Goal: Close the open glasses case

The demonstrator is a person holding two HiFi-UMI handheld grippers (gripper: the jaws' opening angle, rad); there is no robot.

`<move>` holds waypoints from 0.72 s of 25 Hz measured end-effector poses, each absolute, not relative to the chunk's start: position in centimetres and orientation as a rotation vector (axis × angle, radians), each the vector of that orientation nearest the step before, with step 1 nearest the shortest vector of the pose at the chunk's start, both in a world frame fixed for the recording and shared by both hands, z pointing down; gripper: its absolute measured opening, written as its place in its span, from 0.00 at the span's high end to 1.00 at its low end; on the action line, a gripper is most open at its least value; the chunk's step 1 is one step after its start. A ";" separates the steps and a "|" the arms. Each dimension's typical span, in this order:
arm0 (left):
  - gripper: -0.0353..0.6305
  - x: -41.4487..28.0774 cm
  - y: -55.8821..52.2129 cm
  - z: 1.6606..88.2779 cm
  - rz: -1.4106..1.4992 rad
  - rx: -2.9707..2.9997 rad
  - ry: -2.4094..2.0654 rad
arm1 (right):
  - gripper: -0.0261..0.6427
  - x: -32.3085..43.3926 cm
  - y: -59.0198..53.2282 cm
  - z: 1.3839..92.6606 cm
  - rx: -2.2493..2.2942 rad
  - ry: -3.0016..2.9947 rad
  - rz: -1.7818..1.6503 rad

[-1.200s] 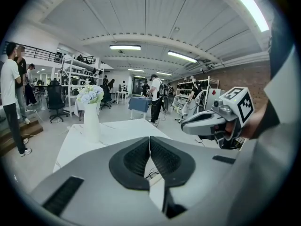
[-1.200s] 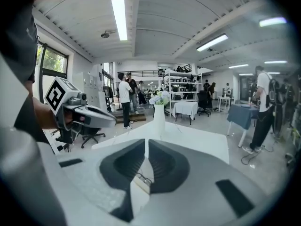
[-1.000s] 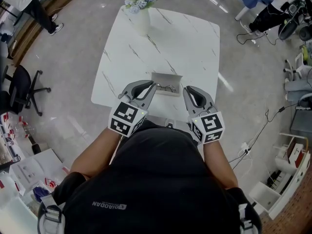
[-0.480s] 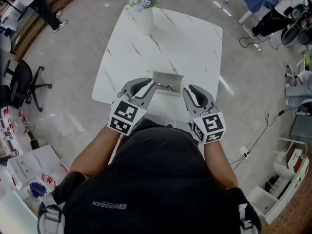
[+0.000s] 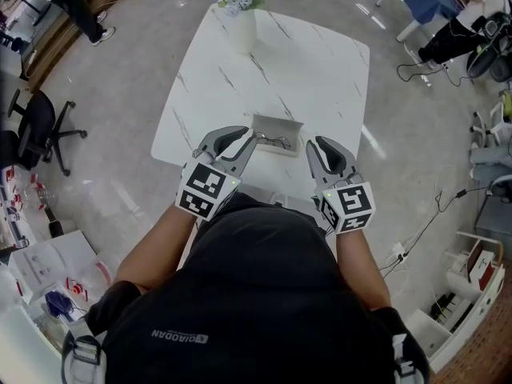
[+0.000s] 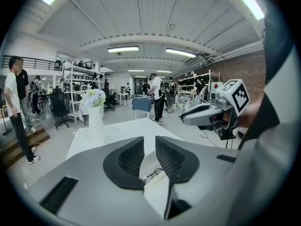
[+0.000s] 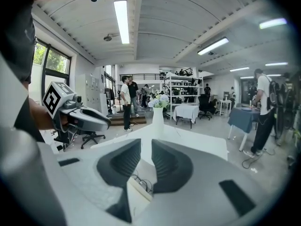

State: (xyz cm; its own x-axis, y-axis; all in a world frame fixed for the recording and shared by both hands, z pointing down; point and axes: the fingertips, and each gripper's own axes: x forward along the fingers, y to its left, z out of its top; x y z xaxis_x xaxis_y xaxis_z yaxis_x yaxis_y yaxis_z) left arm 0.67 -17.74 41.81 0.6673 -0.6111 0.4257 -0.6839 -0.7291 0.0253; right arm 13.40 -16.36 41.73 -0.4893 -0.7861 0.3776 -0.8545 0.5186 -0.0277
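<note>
The open glasses case [image 5: 276, 134], a grey box with glasses lying inside, sits near the front edge of the white marble table [image 5: 308, 66]. My left gripper [image 5: 246, 140] hovers at its left end and my right gripper [image 5: 312, 146] at its right end, neither touching it. In the left gripper view the jaws [image 6: 149, 145] stand almost together, with only a narrow slit and nothing in it; the case [image 6: 157, 197] shows just below them. The right gripper [image 7: 146, 149] looks the same, with the case [image 7: 135, 196] under its tips.
A white vase of pale flowers [image 5: 242, 26] stands at the table's far edge. An office chair [image 5: 36, 134] is on the floor to the left. Shelving and boxes stand at the lower right, and people stand about the room.
The head view has drifted slightly, so the table sits a little higher and further right. Both grippers stay beside the case with their jaws unchanged.
</note>
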 end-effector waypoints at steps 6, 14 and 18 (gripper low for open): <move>0.83 0.7 -17.4 42.9 0.635 2.686 -1.045 | 0.86 13.8 -16.3 43.0 1.335 -2.419 0.321; 0.83 0.2 -17.2 47.3 0.868 2.695 -1.030 | 0.86 15.3 -17.3 45.8 1.312 -2.330 0.325; 0.83 0.1 -16.8 49.5 0.943 2.668 -1.009 | 0.86 16.0 -17.4 47.7 1.300 -2.284 0.349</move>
